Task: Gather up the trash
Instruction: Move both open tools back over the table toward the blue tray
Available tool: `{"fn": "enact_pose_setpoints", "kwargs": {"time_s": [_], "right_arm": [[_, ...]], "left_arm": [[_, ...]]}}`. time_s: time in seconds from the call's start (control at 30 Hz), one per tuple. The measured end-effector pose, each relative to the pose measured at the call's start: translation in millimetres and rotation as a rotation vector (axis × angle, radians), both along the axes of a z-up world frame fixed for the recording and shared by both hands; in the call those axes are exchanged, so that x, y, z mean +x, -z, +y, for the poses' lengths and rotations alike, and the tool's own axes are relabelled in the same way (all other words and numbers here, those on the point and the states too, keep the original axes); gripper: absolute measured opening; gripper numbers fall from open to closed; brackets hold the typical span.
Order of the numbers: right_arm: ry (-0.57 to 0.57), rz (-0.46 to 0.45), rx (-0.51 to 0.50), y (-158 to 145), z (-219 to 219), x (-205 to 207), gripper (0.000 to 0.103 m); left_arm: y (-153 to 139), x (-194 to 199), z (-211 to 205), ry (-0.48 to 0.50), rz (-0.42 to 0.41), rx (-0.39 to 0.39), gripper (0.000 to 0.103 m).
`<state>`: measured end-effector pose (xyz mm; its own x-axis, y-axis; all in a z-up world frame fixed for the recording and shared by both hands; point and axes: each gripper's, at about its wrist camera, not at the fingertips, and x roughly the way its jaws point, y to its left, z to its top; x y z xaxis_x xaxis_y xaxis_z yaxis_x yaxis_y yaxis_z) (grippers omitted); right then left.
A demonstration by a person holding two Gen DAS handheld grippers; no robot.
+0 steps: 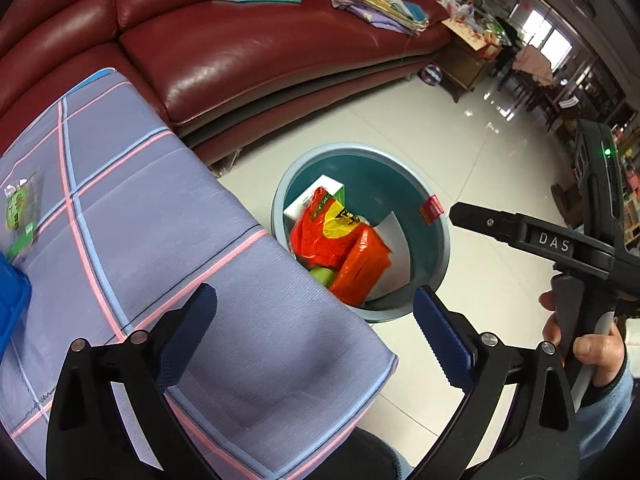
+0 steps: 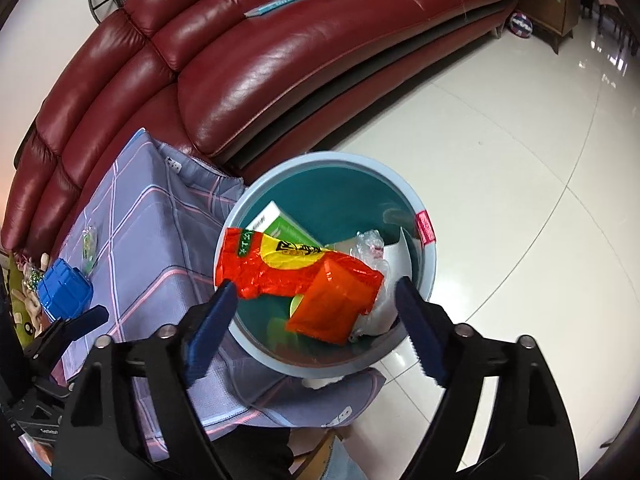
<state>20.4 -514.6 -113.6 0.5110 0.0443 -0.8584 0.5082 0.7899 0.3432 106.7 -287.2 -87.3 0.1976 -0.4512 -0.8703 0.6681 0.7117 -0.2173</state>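
Note:
A teal bin [image 1: 360, 150] [image 2: 332, 158] stands on the floor against the corner of a table with a lavender plaid cloth [image 1: 160, 220] [image 2: 160, 240]. Inside lie an orange-red wrapper [image 1: 332, 236] [image 2: 280, 272], a white and green box [image 1: 316, 196] [image 2: 280, 224], clear plastic [image 2: 370, 248] and white paper [image 1: 394, 248]. My right gripper [image 2: 316, 286] hangs open right over the bin, its pads pressing on nothing. My left gripper [image 1: 316, 296] is open and empty above the table's corner beside the bin. A green packet [image 1: 18, 212] [image 2: 89, 248] lies further back on the cloth.
A blue plastic box [image 1: 12, 304] [image 2: 64, 294] sits on the table near the packet. Behind table and bin runs a dark red leather sofa [image 1: 260, 52] [image 2: 280, 60] with papers on it. Glossy white tiles [image 2: 500, 160] spread to the right. A hand [image 1: 592, 352] holds the right gripper's handle.

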Motion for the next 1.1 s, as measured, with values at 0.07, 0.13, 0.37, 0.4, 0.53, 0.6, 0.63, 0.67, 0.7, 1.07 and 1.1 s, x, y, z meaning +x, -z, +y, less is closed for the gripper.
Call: {"fn": "enact_pose_setpoints", "kwargs": {"time_s": [0.07,0.13,0.37,0.4,0.53,0.6,0.63,0.67,0.7,1.07,1.1], "right_arm": [[0.01,0.017,-0.005,2,2,0,0.085],[0.015,0.032,-0.007,3,5,-1,0.085],[0.002,0.035,-0.026,-5,20,0,0.085],[-0.002,0.034,-0.03,-7,23,1,0.085],[-0.014,0.025,-0.048,-16,35,3,0.085],[-0.018,0.019,-0.057,-21,42,2,0.085],[-0.019,0.017,-0.058,-23,44,2,0.085],[-0.019,0.015,-0.063,-26,47,2,0.085],[-0.019,0.012,-0.065,-28,50,1,0.085],[-0.059,-0.007,-0.097,-47,88,3,0.087],[-0.066,-0.01,-0.101,-49,93,4,0.087]], "left_arm": [[0,-2,4,-0.003,0.004,-0.006,0.099],[0,-3,5,-0.005,0.004,-0.008,0.099],[-4,-8,15,-0.011,-0.001,-0.021,0.099],[-6,-8,17,-0.013,-0.004,-0.024,0.099],[-14,-10,29,-0.021,-0.02,-0.04,0.099],[-17,-10,35,-0.026,-0.026,-0.046,0.099],[-19,-11,38,-0.03,-0.028,-0.05,0.099],[-20,-11,41,-0.031,-0.029,-0.053,0.099],[-21,-11,45,-0.033,-0.032,-0.056,0.099],[-36,-19,82,-0.06,-0.059,-0.093,0.099],[-37,-20,86,-0.063,-0.061,-0.095,0.099]]}}
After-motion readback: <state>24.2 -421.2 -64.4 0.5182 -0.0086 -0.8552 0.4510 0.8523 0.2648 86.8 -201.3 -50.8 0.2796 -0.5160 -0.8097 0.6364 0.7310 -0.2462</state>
